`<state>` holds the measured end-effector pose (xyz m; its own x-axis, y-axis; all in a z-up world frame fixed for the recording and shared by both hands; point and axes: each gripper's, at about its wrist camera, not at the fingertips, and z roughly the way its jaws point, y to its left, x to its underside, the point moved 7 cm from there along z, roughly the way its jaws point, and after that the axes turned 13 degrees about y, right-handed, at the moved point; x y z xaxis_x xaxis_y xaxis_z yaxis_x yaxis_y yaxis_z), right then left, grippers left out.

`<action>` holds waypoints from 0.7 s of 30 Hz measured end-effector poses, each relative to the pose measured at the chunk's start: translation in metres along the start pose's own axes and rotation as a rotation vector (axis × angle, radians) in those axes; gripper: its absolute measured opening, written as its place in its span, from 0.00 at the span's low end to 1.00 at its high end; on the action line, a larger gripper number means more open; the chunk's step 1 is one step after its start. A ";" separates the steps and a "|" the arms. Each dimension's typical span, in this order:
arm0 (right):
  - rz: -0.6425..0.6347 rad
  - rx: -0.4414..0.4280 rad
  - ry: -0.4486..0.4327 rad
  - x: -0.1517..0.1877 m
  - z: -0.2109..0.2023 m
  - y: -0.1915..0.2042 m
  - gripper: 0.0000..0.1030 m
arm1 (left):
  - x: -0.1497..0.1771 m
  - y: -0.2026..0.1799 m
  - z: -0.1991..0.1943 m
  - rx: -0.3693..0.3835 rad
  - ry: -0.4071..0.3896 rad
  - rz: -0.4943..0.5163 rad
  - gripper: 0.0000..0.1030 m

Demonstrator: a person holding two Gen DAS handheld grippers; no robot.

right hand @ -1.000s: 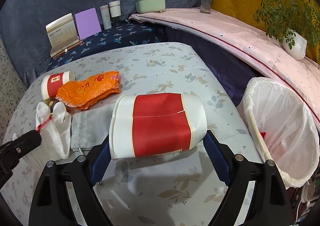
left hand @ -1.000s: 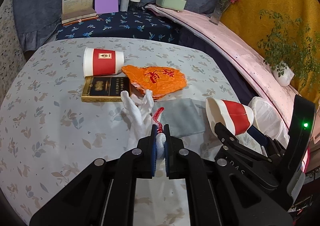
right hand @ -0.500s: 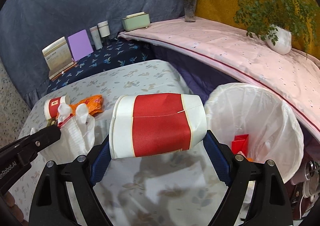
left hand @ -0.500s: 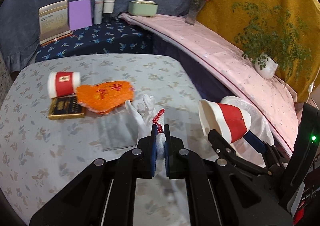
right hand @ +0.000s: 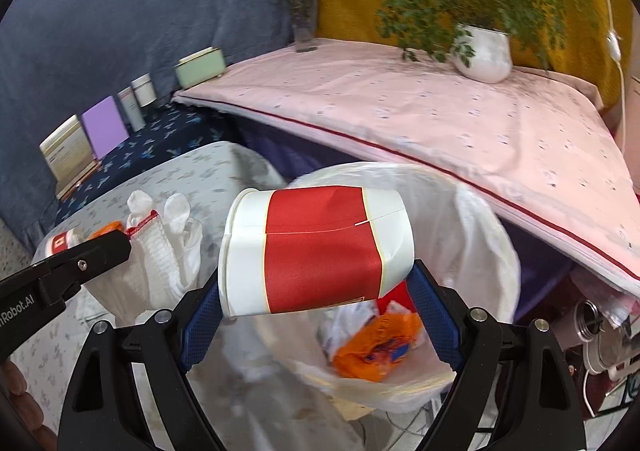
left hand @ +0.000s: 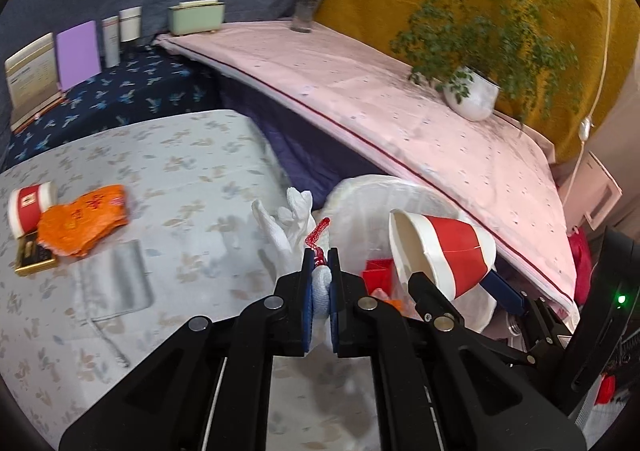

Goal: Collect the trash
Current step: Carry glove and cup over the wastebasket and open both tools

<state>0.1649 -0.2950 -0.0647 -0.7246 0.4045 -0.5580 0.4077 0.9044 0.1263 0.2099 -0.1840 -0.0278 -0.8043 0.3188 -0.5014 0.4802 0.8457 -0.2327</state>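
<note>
Trash bin (right hand: 492, 235), lined with a thin white plastic bag, sits beside the table edge, already holding an orange wrapper (right hand: 376, 347) and something red. We judge this the drop-off step. Our right gripper (right hand: 316, 311) squeezes a red-and-white paper cup (right hand: 320, 251) on its side, directly above the bin's mouth; its wall is dented by the grip. Our left gripper (left hand: 320, 283) is clamped on a limp white knit glove (left hand: 288, 227) with a red-stitched cuff, hanging near the bin's rim. Next, we would part the right fingers to drop the cup, then carry the glove over the opening. Still on the floral tablecloth (left hand: 192, 167): another cup (left hand: 30, 205), a crinkled orange bag (left hand: 82, 219), a dark box (left hand: 34, 257), a grey pouch (left hand: 116, 279).
</note>
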 end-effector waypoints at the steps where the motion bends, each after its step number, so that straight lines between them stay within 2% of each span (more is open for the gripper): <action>1: 0.012 0.009 0.001 0.000 0.000 -0.009 0.81 | -0.001 -0.006 0.003 0.010 0.003 0.007 0.06; 8: 0.058 0.041 0.009 0.002 0.003 -0.050 0.81 | -0.005 -0.049 0.026 0.059 0.033 0.063 0.06; 13: 0.072 0.046 0.016 0.005 0.007 -0.060 0.81 | -0.008 -0.059 0.036 0.085 0.047 0.069 0.07; 14: 0.072 0.045 0.017 0.005 0.008 -0.061 0.81 | -0.009 -0.059 0.038 0.084 0.047 0.063 0.09; 16: 0.071 0.046 0.018 0.005 0.009 -0.062 0.81 | -0.010 -0.057 0.039 0.080 0.046 0.054 0.27; 18: 0.072 0.045 0.016 0.004 0.010 -0.061 0.81 | -0.011 -0.053 0.037 0.067 0.030 0.042 0.38; 21: 0.074 0.038 0.018 0.005 0.011 -0.060 0.81 | -0.012 -0.046 0.035 0.057 0.026 0.034 0.41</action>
<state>0.1432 -0.3485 -0.0834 -0.7013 0.4728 -0.5336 0.4812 0.8662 0.1351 0.2095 -0.2421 -0.0401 -0.7959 0.3587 -0.4878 0.5258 0.8089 -0.2631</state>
